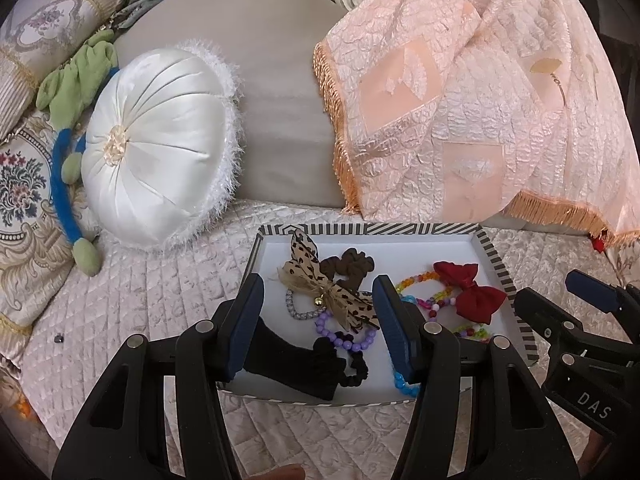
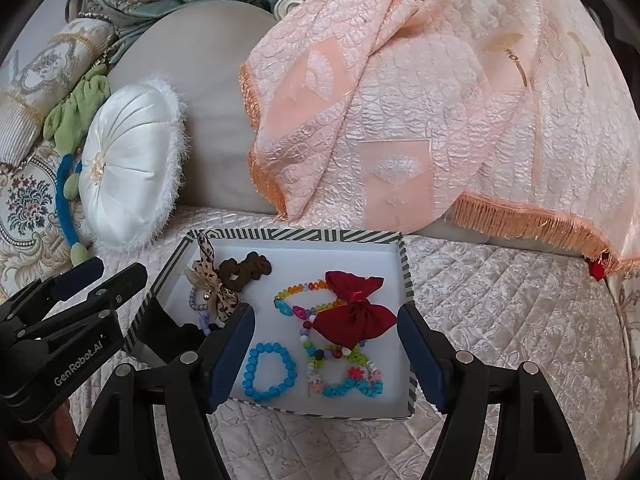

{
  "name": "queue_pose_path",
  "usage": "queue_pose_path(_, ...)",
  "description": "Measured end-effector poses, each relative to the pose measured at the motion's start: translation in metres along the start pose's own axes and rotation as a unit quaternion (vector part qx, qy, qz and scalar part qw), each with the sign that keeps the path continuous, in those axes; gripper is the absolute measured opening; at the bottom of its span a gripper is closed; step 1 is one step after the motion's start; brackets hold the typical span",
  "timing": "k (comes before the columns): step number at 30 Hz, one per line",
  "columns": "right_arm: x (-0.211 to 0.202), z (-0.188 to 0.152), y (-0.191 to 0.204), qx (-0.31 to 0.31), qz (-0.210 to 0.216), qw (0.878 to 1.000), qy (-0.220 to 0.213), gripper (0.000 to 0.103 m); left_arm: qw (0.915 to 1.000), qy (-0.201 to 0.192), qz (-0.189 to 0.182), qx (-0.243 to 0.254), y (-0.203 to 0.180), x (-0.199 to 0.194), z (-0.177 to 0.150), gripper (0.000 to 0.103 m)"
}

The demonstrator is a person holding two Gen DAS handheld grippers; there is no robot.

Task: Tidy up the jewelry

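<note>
Striped tray on quilted bed

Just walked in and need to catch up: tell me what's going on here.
A person holds a two-finger gripper in each hand over a striped tray on a quilted bed. Both the left gripper and the right gripper are open and hold nothing. The tray contains a leopard-print bow, a brown scrunchie, a red bow, a blue bead bracelet and other beaded bracelets. Nothing is being lifted at this moment.
</note>
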State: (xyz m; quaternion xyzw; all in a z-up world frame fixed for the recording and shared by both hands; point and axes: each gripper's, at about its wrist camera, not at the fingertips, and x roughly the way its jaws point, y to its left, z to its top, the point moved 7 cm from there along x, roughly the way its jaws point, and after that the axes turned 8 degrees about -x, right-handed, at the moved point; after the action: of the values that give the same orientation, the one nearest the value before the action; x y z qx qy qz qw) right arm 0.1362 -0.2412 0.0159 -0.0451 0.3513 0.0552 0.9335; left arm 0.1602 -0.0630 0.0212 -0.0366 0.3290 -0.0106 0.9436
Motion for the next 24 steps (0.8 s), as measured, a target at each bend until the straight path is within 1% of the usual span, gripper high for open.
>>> queue_pose_path(24,0.0027,-0.0024,0.0009,-0.002,0.001,1.000,0.007,0.072,1.0000,-0.005,0.001,0.005,0.0020,0.0012,-0.0006,0.057)
